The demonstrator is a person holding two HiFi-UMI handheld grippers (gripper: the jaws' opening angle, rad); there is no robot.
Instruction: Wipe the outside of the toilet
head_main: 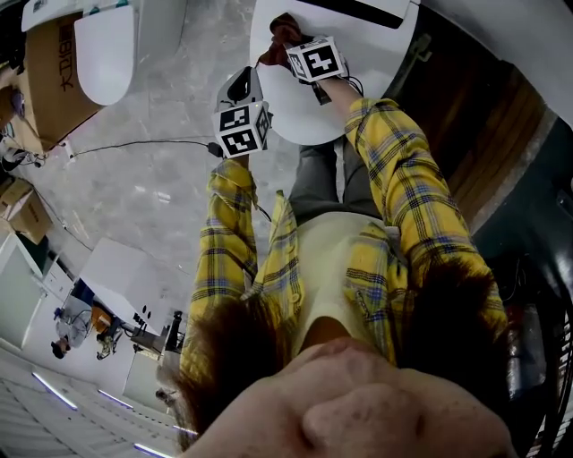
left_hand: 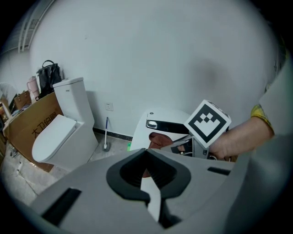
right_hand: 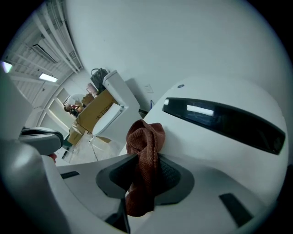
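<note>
**Head view.** The toilet (head_main: 358, 63) stands straight ahead of the person, its white closed top facing up. The right gripper (head_main: 279, 43) is over the top's left part and holds a rust-brown cloth (head_main: 283, 25) against it. The left gripper (head_main: 240, 87) hangs off the toilet's left edge, above the floor (head_main: 161, 188), which is pale grey polished stone. A thin black cable (head_main: 134, 143) runs across the floor left of the toilet. Further left are a second toilet (head_main: 106, 49) and a cardboard box (head_main: 49, 85). Dark timber panelling (head_main: 488, 134) lies to the toilet's right.

**Left gripper view.** The jaws are pressed together with nothing between them. Beyond them the toilet shows a glossy black strip (left_hand: 165, 124) across its top, with the cloth just below the strip. A plain white wall (left_hand: 160, 55) backs the toilet. A blue-handled brush (left_hand: 106, 136) leans on that wall to the toilet's left, below a socket (left_hand: 109, 106).

**Right gripper view.** The jaws pinch the cloth at its middle. Its upper fold rests on the toilet's white surface, short of the black strip, and its lower end hangs between the jaws. The second toilet and the box sit well to the left.
</note>
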